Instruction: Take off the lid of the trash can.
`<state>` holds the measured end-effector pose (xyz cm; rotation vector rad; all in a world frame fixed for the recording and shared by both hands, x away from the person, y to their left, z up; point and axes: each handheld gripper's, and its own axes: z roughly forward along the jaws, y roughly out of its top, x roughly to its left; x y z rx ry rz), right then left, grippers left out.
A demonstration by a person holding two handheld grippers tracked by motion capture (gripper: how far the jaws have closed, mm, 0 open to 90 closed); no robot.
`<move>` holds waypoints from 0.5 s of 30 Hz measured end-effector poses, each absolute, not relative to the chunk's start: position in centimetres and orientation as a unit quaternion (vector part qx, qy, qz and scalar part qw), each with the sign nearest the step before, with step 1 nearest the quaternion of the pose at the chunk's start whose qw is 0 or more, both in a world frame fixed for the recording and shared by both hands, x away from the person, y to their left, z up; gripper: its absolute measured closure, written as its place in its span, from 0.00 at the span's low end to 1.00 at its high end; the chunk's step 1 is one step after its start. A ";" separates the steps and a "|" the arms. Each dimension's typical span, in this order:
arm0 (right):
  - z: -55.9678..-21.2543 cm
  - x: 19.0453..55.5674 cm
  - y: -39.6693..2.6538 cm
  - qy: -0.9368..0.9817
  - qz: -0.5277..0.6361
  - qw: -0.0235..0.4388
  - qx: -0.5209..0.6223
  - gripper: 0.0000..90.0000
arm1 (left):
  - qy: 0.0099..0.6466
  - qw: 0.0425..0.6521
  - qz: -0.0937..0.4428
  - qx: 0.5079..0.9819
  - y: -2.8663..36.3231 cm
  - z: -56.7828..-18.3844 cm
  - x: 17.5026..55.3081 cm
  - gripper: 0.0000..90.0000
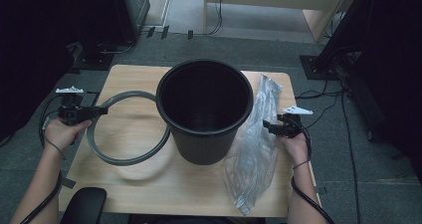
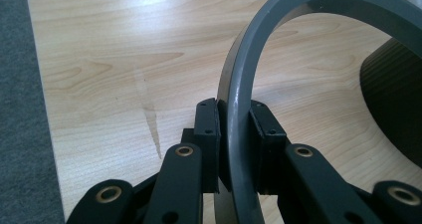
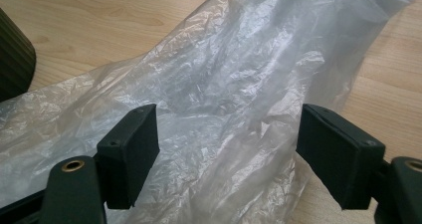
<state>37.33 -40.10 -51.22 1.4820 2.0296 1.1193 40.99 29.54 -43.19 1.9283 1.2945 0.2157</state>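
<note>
Gripped the grey plastic ring on its left arc with the left gripper, pads closed flat on either face of the band and pressing on it. Hung or lay over the left part of the wooden table, far arc right beside the black waste bin; could not tell whether touching the wood or just above it. Judged stiff, light and smooth-faced, so likely to pivot in a one-point pinch; better taken square across the band, as in the left gripper view, on the ring's rim. Hovered the right gripper wide open, holding nothing, over the clear plastic bag lying crumpled to the right of the bin. Judged that bag flimsy, slippery and nearly weightless, best pinched at a gathered fold between the spread pads. Pale, smooth, matte tabletop; grey carpet around, trailing cables, dim room.
</note>
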 end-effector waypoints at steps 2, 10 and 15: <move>-51.2 37.4 -40.1 0.723 0.400 0.192 0.529 0.27 | 0.509 0.393 0.090 0.761 29.4 -43.5 41.2 0.86; -51.2 37.4 -40.1 0.730 0.396 0.191 0.523 0.27 | 0.515 0.392 0.092 0.757 29.1 -45.0 41.7 0.86; -51.2 37.4 -40.0 0.733 0.397 0.190 0.519 0.27 | 0.516 0.387 0.097 0.758 29.0 -46.0 42.1 0.86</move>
